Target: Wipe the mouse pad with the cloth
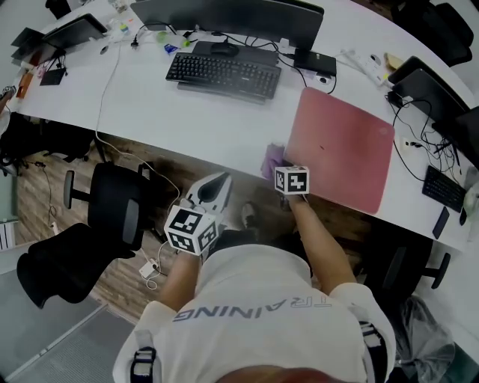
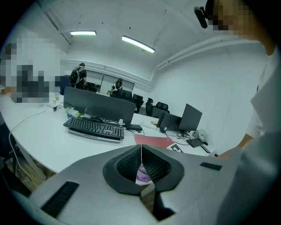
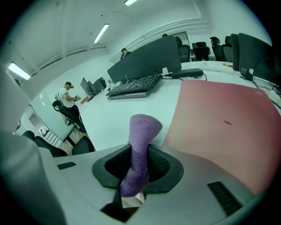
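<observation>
**Right tongs** (image 3: pixel 139 166): we record them clamped on the cloth (image 3: pixel 141 132), a purple fleecy strip that passes between the pads and stands up past their tips. In the head view the right tongs (image 1: pixel 278 168) sit at the near edge of the table (image 1: pixel 187 127). The cloth (image 1: pixel 272 157) is over the white top, just beside the left edge of the mouse pad (image 1: pixel 340 149). We cannot tell whether it touches the pad.

**Mouse pad** (image 3: pixel 219 114): red and flat, lying at the table's near edge, to the right of the held cloth.

**Left tongs** (image 2: pixel 141 151): we note them closed tip to tip, with nothing between. In the head view the left tongs (image 1: pixel 217 187) hang off the table's near edge, left of the right tongs and apart from the cloth.

**Keyboard** (image 1: pixel 223 73) and **monitor** (image 1: pixel 232 19): both toward the table's far edge, well apart from both tongs.
</observation>
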{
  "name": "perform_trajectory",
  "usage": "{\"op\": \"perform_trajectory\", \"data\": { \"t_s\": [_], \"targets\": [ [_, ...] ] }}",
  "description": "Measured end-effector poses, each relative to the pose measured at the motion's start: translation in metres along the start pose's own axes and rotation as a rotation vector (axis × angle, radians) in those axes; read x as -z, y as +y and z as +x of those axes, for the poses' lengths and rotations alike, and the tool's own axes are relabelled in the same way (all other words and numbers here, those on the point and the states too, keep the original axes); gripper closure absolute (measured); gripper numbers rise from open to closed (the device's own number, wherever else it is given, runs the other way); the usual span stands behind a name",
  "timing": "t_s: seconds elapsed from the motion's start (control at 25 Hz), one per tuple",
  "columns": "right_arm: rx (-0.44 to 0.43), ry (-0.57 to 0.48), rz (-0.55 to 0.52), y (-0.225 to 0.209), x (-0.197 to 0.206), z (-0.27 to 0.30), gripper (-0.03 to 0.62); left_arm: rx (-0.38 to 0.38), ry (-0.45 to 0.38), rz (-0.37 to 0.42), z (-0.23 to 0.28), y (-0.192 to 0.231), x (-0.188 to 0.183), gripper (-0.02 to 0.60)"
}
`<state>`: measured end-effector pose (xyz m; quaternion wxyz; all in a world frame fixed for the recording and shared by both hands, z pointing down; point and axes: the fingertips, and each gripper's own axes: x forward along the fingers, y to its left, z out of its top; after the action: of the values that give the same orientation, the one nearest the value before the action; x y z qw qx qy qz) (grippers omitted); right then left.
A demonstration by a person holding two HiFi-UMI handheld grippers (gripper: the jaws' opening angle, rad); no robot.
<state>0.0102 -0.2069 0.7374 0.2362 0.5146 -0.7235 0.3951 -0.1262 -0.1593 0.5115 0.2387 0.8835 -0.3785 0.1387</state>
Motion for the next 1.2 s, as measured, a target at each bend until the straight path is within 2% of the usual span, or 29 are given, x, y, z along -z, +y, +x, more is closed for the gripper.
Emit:
{"op": "perform_trajectory", "data": {
  "t_s": [0.36, 0.72, 1.2],
  "targets": [
    [0.013, -0.016, 0.011, -0.061, 0.023, -0.044, 0.491, 0.006, -0.004, 0.015, 0.023, -0.070, 0.001, 0.549],
    [0.062, -0.038, 0.045, -0.157, 0.053, -0.103, 0.491, 0.018, -0.012, 0.016, 0.045, -0.145, 0.013, 0.549],
    [0.268, -0.087, 0.131, -0.301, 0.101, -0.221, 0.491, 0.146, -0.039, 0.069, 0.099, -0.258, 0.015, 0.549]
  ]
}}
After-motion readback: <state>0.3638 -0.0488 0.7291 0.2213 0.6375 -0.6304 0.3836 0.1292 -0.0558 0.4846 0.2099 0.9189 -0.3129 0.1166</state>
